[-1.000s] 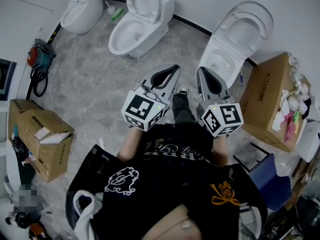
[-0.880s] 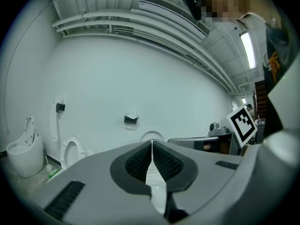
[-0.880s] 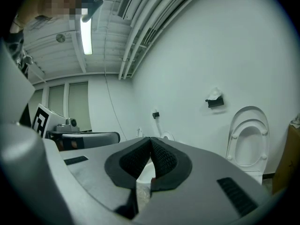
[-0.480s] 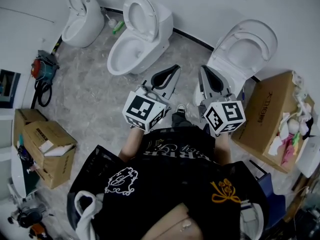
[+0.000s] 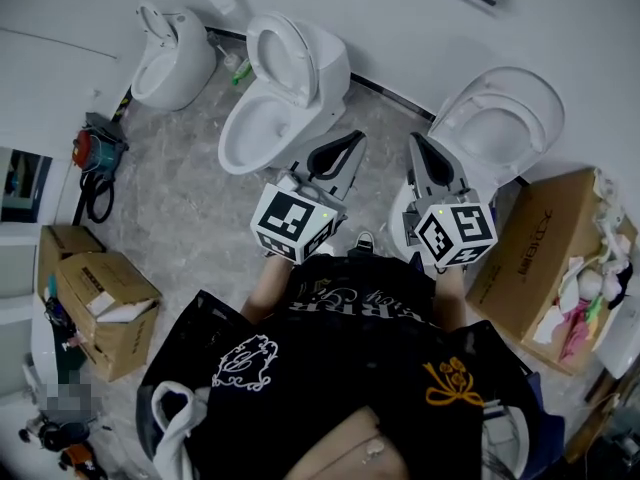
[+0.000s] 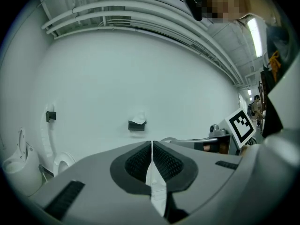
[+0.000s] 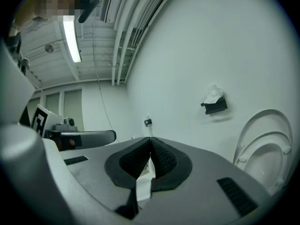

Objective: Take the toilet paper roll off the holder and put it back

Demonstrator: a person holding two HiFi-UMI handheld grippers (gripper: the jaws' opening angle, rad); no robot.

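**Roll (image 7: 213,95) on its wall holder (image 7: 216,108), both claws closed and empty**

We see the roll as a ruffled white bundle sitting on top of a small black holder fixed to the white wall (image 5: 400,18). It hangs above and behind the right toilet (image 5: 495,128), whose seat and lid stand raised. In the head view the holder shows at the top edge, well apart from both claws.

The left claw (image 6: 152,143) has its jaws together: the ribbed pads meet along a thin line and nothing is between them. The right claw (image 7: 150,138) is closed the same way and carries nothing.

We hold both claws side by side in front of the body, close to level, pointing toward the wall. In the head view the left one lies over the grey marbled floor (image 5: 180,198) just beside the middle toilet (image 5: 280,88). The right one lies over the front of the right toilet's bowl.

In the left gripper view the holder sits just above the jaw tips, slightly left of them. In the right gripper view it is up and to the right of the tips, with the raised seat below it. A second small black bracket (image 6: 50,116) is on the wall further left.

A third toilet (image 5: 172,46) stands at the far left. A cardboard box (image 5: 545,238) stands at the right and more boxes (image 5: 100,303) at the left.
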